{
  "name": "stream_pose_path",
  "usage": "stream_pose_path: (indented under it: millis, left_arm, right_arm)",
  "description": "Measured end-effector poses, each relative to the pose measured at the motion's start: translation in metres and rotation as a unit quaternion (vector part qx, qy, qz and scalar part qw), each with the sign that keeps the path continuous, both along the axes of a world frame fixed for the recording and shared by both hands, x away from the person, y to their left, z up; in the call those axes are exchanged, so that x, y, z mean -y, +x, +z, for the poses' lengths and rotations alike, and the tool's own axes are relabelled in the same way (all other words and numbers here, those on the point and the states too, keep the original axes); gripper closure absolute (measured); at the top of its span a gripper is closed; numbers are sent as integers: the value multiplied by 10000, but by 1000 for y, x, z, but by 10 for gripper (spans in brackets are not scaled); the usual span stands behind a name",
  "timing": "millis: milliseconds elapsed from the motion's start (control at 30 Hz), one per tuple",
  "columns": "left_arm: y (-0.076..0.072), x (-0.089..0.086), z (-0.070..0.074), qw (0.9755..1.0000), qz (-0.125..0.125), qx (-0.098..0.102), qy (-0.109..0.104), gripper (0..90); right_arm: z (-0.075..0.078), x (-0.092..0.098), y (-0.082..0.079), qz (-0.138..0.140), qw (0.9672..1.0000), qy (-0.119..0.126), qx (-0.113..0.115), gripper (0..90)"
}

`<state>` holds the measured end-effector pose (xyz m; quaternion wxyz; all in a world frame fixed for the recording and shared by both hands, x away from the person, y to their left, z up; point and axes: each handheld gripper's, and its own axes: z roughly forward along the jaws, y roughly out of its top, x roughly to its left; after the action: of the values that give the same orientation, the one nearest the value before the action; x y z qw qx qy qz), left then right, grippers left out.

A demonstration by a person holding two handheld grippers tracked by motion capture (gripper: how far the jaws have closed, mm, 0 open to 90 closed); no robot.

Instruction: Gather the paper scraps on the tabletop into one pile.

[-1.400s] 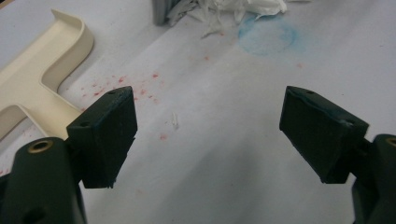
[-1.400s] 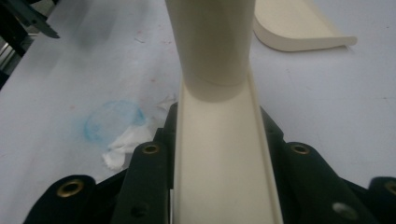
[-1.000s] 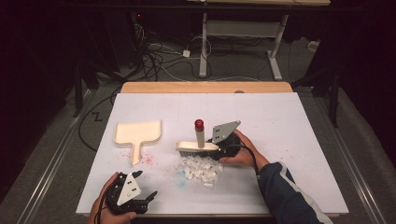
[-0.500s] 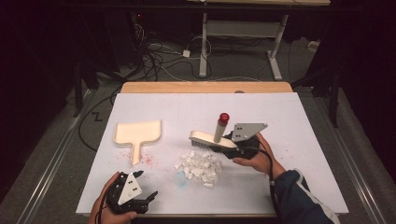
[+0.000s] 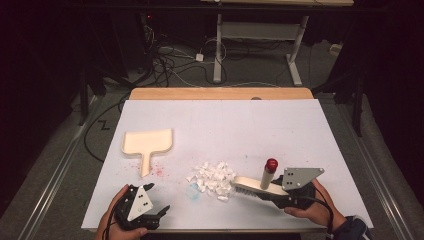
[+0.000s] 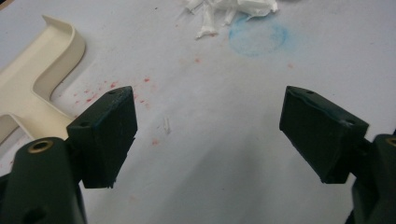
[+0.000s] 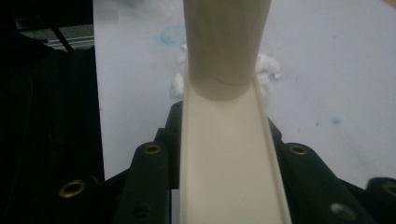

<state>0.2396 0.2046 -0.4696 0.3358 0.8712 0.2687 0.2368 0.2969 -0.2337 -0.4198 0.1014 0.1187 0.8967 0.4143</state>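
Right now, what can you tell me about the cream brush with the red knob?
The cream plastic brush with the red knob lies low over the white table, near its front edge. It has a long flat back, dark bristles underneath and an upright peg topped by the red ball. The right gripper is shut on its back end. Its bristle end meets the pile of white paper scraps.

Clamped between the right gripper (image 5: 281, 194)'s matt black fingers (image 7: 154, 172), the brush (image 5: 255, 185) looked smooth cream plastic; beyond its tip lay crumpled white paper scraps (image 5: 212, 177).
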Motion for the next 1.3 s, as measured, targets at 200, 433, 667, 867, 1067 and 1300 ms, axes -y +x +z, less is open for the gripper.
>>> stream_pose_path:
  millis: [200,433,667,867,1067,1300]
  left_arm:
    - [4,3,-1,10000,-83,-25,7,180]
    - [5,4,-2,9999,-120,-37,-3,180]
    - [5,3,-2,9999,-95,-37,-11,180]
    - [4,3,-2,10000,-83,-25,9,180]
    - [4,3,-1,10000,-37,-26,-13,180]
    - [4,2,-1,10000,-13,-32,-40,181]
  right_arm:
    - [-18,-11,7,88,9997,-71,-231,684]
    - [-16,-44,18,43,9999,138,-82,684]
    - [-4,-42,14,56,9996,282,38,683]
    - [17,-21,2,-65,9982,564,215,682]
    - [22,-16,-13,175,9980,599,135,682]
    - [-3,-38,-19,784,9965,53,-283,683]
